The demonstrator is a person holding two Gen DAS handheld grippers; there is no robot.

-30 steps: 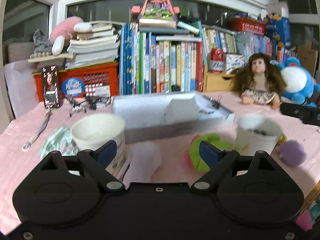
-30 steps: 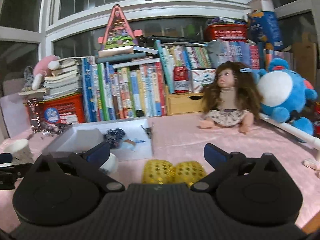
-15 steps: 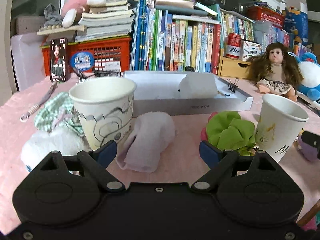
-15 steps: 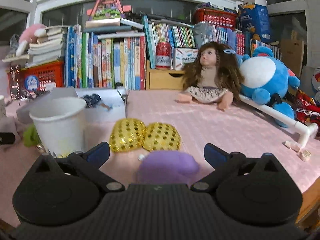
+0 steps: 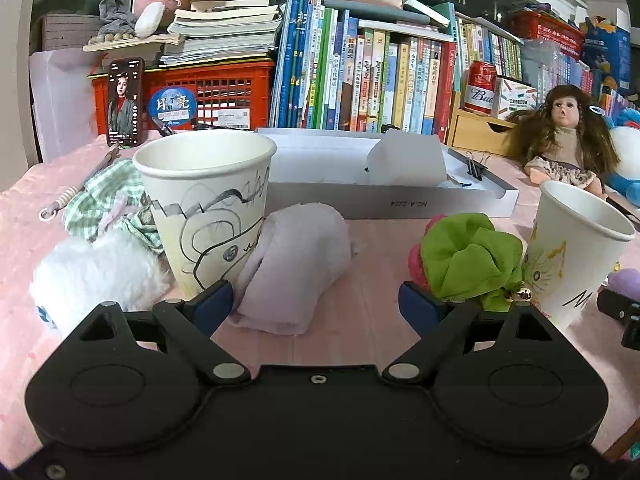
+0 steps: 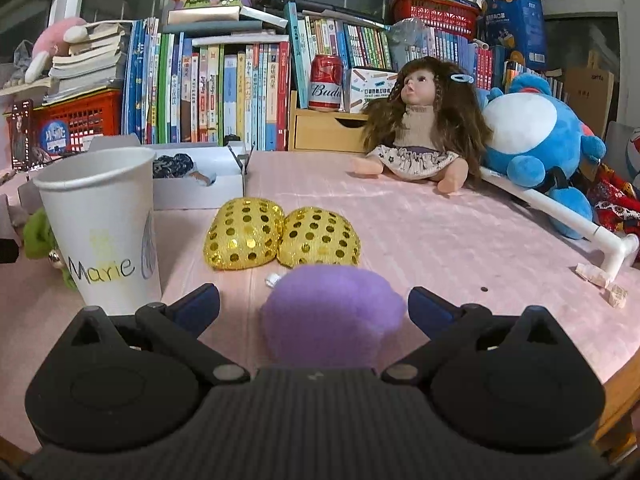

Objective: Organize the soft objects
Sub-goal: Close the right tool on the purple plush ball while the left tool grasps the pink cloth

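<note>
My left gripper (image 5: 316,304) is open, low over the pink table. A folded pale lilac cloth (image 5: 296,264) lies between its fingers, beside a sketched paper cup (image 5: 208,208). A green and pink scrunchie (image 5: 468,260) lies at the right fingertip, against a second paper cup (image 5: 572,252). A white fluffy piece (image 5: 96,276) and a green checked cloth (image 5: 108,204) lie at the left. My right gripper (image 6: 314,304) is open around a purple pompom (image 6: 332,320). Two gold sequin pads (image 6: 280,236) lie beyond it. The cup marked "Marie" (image 6: 104,236) stands at its left.
An open white box (image 5: 360,176) lies behind the cups. Books and a red crate (image 5: 224,92) line the back. A doll (image 6: 424,136) and a blue plush (image 6: 540,148) sit at the right, by a white pipe (image 6: 560,212). The table edge (image 6: 616,392) is at the right.
Both grippers have come down and forward toward the table. The lilac cloth now lies between the left fingers, and the purple pompom has come between the right fingers.
</note>
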